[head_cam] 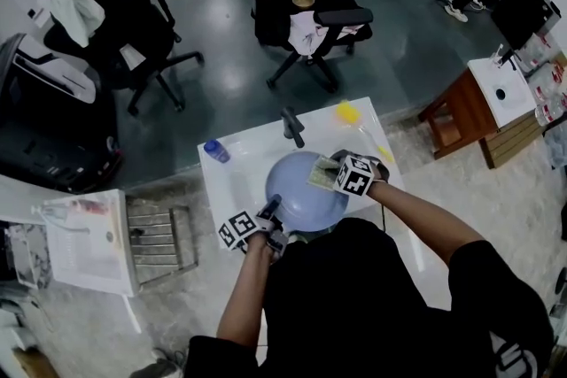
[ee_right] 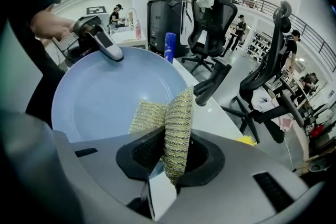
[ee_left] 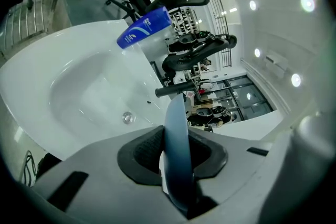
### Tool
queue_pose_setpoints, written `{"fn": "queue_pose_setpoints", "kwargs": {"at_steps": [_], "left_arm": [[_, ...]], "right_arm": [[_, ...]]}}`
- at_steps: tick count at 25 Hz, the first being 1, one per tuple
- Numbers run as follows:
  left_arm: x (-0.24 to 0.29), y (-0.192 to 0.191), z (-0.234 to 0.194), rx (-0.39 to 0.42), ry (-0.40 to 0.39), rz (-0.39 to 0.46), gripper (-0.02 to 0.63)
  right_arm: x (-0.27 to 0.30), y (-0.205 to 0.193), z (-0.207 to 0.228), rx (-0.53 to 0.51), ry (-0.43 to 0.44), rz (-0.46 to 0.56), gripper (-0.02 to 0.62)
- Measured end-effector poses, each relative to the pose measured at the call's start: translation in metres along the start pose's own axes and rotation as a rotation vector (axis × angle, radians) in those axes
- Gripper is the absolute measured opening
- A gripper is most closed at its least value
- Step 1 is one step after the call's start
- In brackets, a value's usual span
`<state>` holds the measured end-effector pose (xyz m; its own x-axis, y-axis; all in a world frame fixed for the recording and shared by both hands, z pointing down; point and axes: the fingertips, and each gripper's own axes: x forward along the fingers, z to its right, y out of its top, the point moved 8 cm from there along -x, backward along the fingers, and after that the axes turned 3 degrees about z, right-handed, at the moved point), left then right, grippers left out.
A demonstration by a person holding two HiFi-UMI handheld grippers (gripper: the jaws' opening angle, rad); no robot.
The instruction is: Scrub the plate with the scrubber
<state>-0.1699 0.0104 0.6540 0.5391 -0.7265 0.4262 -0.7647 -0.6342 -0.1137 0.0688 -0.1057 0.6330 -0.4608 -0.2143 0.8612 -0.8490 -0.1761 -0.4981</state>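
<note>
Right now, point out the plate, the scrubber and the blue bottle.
plate (ee_right: pixel 100 97), right gripper view, bare inner face.
scrubber (ee_right: pixel 177 118), right gripper view, folded edge between jaws.
blue bottle (ee_left: pixel 143 29), left gripper view, blue part.

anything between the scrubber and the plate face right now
Nothing visible. The scrubber, pinched in the right claw, seems to lie on the plate, on its bare blue face. The left claw grips the rim on the far side, clear of it.
</note>
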Motion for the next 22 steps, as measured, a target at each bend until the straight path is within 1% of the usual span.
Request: {"fn": "queue_pose_setpoints", "kwargs": {"at_steps": [2,4,7,9,13,16,18,22], "left_arm": [[0.002,0.003,-0.002,0.001,0.006,0.004,0.081],[0.004,0.004,-0.004,0.01,0.014,-0.001,0.081],[0.01,0.003,-0.014,0.024,0.025,-0.035,0.081],[0.018,-0.001,-0.027,0.014,0.04,-0.075,0.081],[0.036,-0.01,-0.058,-0.029,0.092,-0.134,0.081],[0.048,-0.017,-0.077,-0.098,0.112,-0.167,0.081],[0.057,-0.022,-0.085,-0.137,0.12,-0.189,0.081],[0.073,-0.026,-0.101,-0.164,0.165,-0.204,0.081]], "right_arm": [[-0.003,-0.004,-0.005,0.011,0.005,0.0,0.069],[-0.006,-0.011,-0.012,0.048,0.023,0.01,0.069],[-0.01,-0.026,-0.026,0.142,0.068,0.034,0.069],[-0.012,-0.038,-0.036,0.212,0.072,0.044,0.069],[-0.022,-0.066,-0.053,0.381,0.017,0.093,0.069],[-0.033,-0.083,-0.059,0.547,-0.027,0.126,0.069],[-0.039,-0.092,-0.061,0.64,-0.04,0.152,0.069],[-0.052,-0.107,-0.072,0.747,-0.069,0.19,0.069]]}}
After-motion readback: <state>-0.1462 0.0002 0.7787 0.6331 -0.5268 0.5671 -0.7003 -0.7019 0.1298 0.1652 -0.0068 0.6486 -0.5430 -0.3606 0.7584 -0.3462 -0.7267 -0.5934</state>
